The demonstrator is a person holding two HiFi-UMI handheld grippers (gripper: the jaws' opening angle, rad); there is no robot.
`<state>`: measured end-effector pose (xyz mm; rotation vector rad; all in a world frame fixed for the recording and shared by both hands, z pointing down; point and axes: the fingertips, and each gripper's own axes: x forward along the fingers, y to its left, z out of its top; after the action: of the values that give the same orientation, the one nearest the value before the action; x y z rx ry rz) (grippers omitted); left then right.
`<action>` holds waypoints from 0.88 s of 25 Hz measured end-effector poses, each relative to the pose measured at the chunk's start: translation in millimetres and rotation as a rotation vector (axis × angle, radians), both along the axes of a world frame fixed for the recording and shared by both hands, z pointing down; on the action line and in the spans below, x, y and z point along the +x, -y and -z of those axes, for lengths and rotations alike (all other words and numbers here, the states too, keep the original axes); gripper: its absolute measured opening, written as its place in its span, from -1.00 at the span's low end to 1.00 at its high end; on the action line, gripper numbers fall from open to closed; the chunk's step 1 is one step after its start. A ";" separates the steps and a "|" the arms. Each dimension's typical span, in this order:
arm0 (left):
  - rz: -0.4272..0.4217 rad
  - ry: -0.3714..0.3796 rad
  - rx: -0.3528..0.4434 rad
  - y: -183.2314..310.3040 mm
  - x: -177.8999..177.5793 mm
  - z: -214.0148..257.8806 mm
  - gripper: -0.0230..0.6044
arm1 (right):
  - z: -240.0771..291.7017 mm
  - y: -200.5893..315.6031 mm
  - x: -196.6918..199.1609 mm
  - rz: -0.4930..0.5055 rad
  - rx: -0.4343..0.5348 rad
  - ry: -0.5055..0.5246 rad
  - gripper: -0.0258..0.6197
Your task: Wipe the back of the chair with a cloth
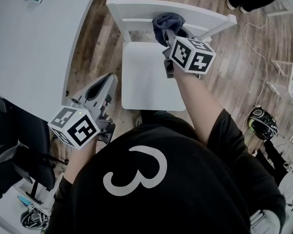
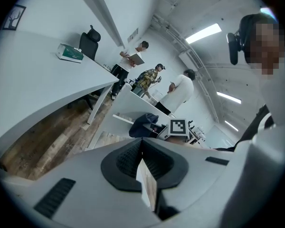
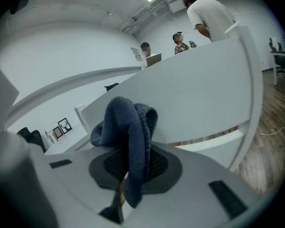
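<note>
- Blue cloth, pinched in my right gripper, bunches at the chair back; dragging could tug it free.
- Left gripper: jaws together, empty, well short of the chair back.

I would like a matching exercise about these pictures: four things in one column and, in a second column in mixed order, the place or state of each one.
Things
1. cloth
2. chair
3. left hand-held gripper
4. green box

Places or states
A. lies on the white table
B. jaws together, holding nothing
C. white, stands on the wooden floor
D. pinched in the right hand-held gripper, at the chair's back

Pairs: 1-D, 2-C, 3-B, 4-A
</note>
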<state>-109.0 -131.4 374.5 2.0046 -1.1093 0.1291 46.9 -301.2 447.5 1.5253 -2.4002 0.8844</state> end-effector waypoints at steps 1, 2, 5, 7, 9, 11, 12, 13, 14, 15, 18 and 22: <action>-0.011 -0.001 0.002 0.7 5.0 0.4 -0.88 | 0.0 -0.5 8.7 -0.012 0.000 -0.004 -0.76; -0.020 -0.002 0.002 1.0 9.9 0.6 -0.88 | 0.0 -1.0 17.6 -0.024 0.000 -0.008 -0.76; -0.049 -0.006 -0.001 1.5 23.8 -0.3 -0.88 | -1.2 -2.7 44.9 -0.063 -0.002 -0.025 -0.76; -0.067 -0.011 0.002 2.2 32.1 -1.3 -0.88 | -2.0 -3.7 62.6 -0.086 -0.004 -0.038 -0.76; -0.082 -0.016 0.007 3.2 39.4 -1.8 -0.88 | -1.7 -4.4 78.9 -0.105 -0.002 -0.051 -0.76; -0.092 -0.017 0.001 3.5 46.3 -1.8 -0.88 | -1.0 -5.2 95.0 -0.125 0.001 -0.061 -0.76; -0.098 -0.017 -0.002 3.4 49.5 -2.0 -0.88 | -0.9 -5.6 102.7 -0.135 0.002 -0.064 -0.76; -0.104 -0.018 -0.004 3.0 52.2 -2.5 -0.88 | -1.1 -6.0 109.7 -0.144 0.003 -0.065 -0.76; -0.109 -0.019 -0.005 2.5 54.6 -3.0 -0.88 | -1.5 -6.4 115.8 -0.151 0.003 -0.064 -0.76; -0.112 -0.020 -0.006 1.8 56.4 -3.5 -0.88 | -1.9 -6.8 121.2 -0.157 0.002 -0.064 -0.76; -0.117 -0.019 -0.008 0.9 59.8 -3.8 -0.88 | -3.5 -7.9 135.6 -0.175 -0.004 -0.060 -0.76; -0.117 -0.024 -0.010 3.0 60.6 -4.5 -0.88 | -5.1 -8.7 148.8 -0.187 -0.009 -0.076 -0.76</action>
<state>-48.4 -134.4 378.9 2.0565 -0.9743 0.1700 195.8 -292.4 452.6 1.7688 -2.2261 0.8530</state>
